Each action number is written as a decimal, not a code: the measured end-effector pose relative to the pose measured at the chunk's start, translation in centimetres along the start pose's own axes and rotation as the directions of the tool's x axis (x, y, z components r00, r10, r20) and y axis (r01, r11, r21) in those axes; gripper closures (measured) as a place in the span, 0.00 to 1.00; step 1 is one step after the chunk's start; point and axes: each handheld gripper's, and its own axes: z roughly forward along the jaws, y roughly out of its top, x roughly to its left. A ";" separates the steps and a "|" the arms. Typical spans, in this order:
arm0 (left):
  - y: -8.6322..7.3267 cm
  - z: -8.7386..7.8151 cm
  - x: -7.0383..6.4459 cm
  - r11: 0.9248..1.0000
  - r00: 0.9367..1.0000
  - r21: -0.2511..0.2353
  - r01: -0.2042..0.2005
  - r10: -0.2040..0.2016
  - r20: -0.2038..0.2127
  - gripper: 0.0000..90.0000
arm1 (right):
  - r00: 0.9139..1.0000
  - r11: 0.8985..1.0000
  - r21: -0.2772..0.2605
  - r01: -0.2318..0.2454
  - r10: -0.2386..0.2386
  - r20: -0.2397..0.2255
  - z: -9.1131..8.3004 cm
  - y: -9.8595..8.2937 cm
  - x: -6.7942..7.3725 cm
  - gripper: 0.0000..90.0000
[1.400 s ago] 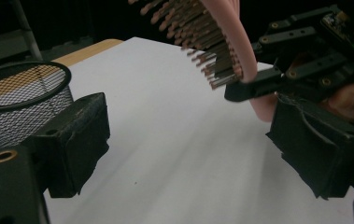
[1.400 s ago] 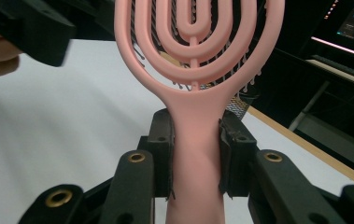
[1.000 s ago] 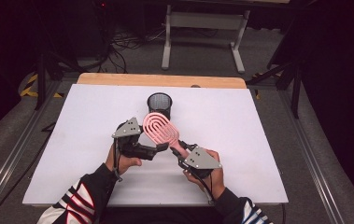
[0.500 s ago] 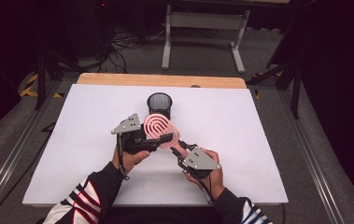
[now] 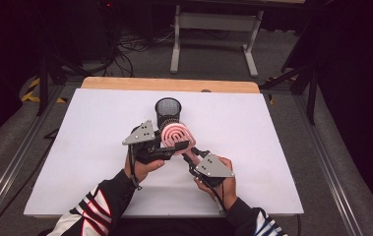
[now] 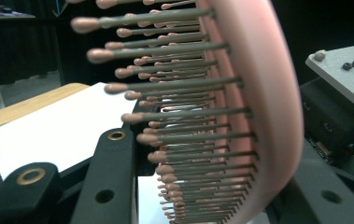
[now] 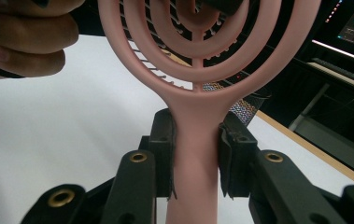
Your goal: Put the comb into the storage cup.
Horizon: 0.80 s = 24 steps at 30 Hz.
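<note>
A pink vented hairbrush is held above the white table, just in front of a black mesh cup. My right gripper is shut on the brush's handle, just below the head. In the high view it comes in from the lower right. My left gripper has its jaws on either side of the brush head: bristle tips press one jaw, the pink back lies by the other. In the high view it reaches in from the left.
The white board has a wooden strip along its far edge. A metal stand and cables lie on the floor beyond. The person's left hand is close to the brush head.
Both grippers and the brush have shifted slightly away from the person, toward the mesh cup. The left gripper has come in closer over the brush head.
</note>
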 end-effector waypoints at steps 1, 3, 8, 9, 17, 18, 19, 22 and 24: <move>0.0 0.0 0.0 1.000 1.000 0.000 0.000 0.000 0.000 0.68 | 1.000 1.000 0.000 0.000 0.000 0.000 0.0 0.0 0.0 0.78; 0.1 0.1 -0.1 1.000 1.000 0.010 -0.013 0.013 -0.006 0.68 | 1.000 1.000 -0.001 -0.003 0.003 0.003 -0.1 0.0 -0.1 0.78; 0.2 0.1 -0.3 0.999 0.999 0.022 -0.031 0.032 -0.029 0.69 | 1.000 1.000 -0.003 -0.004 0.004 0.000 -0.1 0.0 0.0 0.75; 0.2 0.0 -0.3 0.999 0.999 0.028 -0.033 0.034 -0.033 0.69 | 1.000 1.000 -0.003 -0.004 0.004 0.000 -0.1 0.0 0.0 0.75; 0.3 -0.5 -0.3 0.999 0.998 0.025 -0.043 0.044 -0.054 0.69 | 1.000 1.000 -0.012 -0.002 0.002 -0.013 -0.3 0.2 0.2 0.67; 0.3 -0.7 -0.2 0.999 0.997 0.024 -0.045 0.046 -0.060 0.69 | 1.000 1.000 -0.017 -0.005 0.005 -0.018 -0.4 0.2 0.2 0.63; 0.3 -0.7 -0.2 0.999 0.997 0.024 -0.045 0.046 -0.060 0.70 | 1.000 1.000 -0.017 -0.005 0.005 -0.018 -0.4 0.2 0.2 0.63; 0.3 -1.1 0.0 0.999 0.996 0.024 -0.045 0.047 -0.072 0.70 | 1.000 1.000 -0.026 -0.010 0.009 -0.024 -0.6 0.2 0.0 0.61; 0.3 -1.2 0.0 0.998 0.996 0.029 -0.049 0.051 -0.078 0.70 | 1.000 1.000 -0.027 -0.009 0.008 -0.023 -0.6 0.2 0.0 0.60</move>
